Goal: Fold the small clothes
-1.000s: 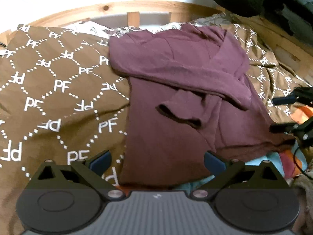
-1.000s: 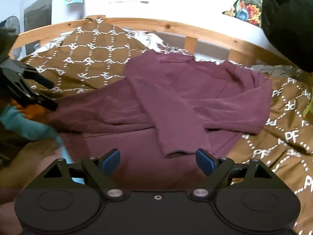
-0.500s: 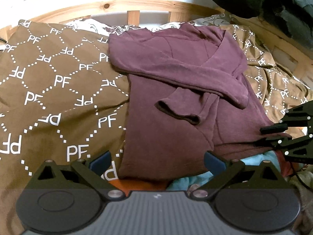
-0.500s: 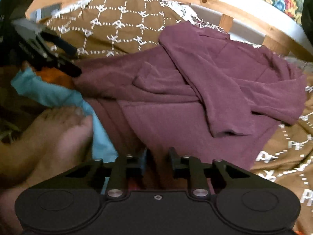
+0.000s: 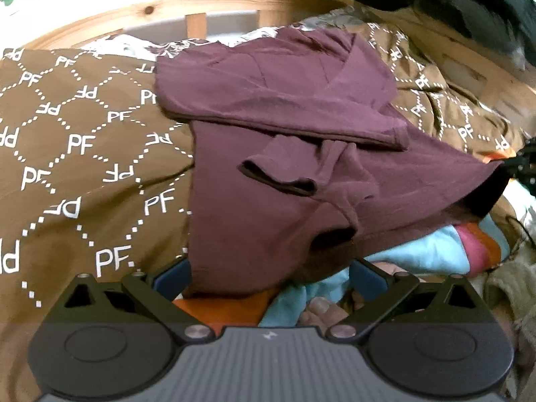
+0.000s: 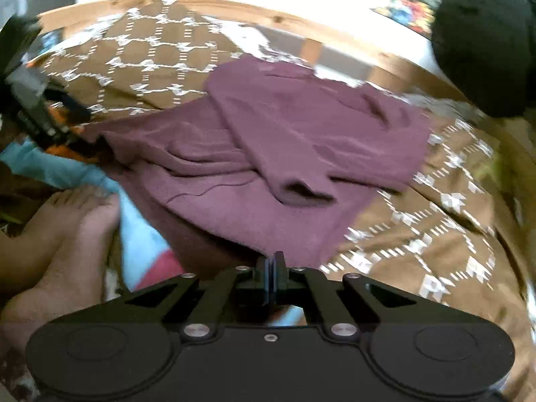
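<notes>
While the right gripper (image 6: 274,269) has just clenched onto the maroon shirt's (image 6: 284,154) hem at 6 o'clock, left gripper (image 5: 266,276) released, bedspread (image 5: 83,154) beneath.

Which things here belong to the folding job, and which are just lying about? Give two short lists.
Belongs to the job:
maroon top, sleeves crossed over its front
right gripper, shut on its hem
left gripper, open at the near hem

Just lying about:
brown patterned duvet
light blue cloth
wooden bed rail
</notes>
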Demonstrator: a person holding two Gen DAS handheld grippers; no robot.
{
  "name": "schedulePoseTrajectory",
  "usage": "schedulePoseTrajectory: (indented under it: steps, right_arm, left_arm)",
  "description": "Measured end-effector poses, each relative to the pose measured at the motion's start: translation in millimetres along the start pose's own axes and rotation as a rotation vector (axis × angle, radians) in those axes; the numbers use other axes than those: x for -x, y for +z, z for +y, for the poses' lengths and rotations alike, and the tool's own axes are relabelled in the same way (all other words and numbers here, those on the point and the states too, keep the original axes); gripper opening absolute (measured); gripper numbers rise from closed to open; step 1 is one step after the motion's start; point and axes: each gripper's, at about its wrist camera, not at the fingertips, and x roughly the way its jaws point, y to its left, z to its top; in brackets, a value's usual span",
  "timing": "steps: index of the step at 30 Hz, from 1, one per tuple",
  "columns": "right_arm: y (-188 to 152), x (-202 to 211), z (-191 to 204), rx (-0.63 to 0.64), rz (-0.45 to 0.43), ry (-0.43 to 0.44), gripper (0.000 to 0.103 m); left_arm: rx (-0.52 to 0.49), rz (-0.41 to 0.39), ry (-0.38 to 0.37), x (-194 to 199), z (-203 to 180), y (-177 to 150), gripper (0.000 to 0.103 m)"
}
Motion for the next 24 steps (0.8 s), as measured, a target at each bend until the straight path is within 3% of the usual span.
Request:
schedulePoseTrajectory:
  steps: [10,14,17,19,21,24]
  right_arm:
    - [-26,-10,-19,-0.049,0.108,-0.039,0.001]
    - [-28,-12,-22,-0.064,0.129,-0.013,0.005]
    - [-26,-7,-16,-0.007,0.126,0.018,0.022]
    - [-25,-3,-8,0.068,0.128,0.030,0.042]
    - [-25,-2,-1,0.155,0.130,0.022,0.055]
    - [-25,-10,5,0.244,0.172,0.021,0.069]
  left_arm:
    - [-0.124,0.040,0.041,-2,-4,-5,0.102]
    - [-0.155,0.056,0.063,-8,-5,-6,0.102]
    - [-0.184,0.067,0.070,-13,-8,-8,0.102]
    - [-0.203,0.071,0.080,-16,-11,-9,0.102]
    - [-0.217,0.073,0.092,-18,-13,-11,0.102]
    - [-0.222,0.072,0.092,-18,-12,-11,0.102]
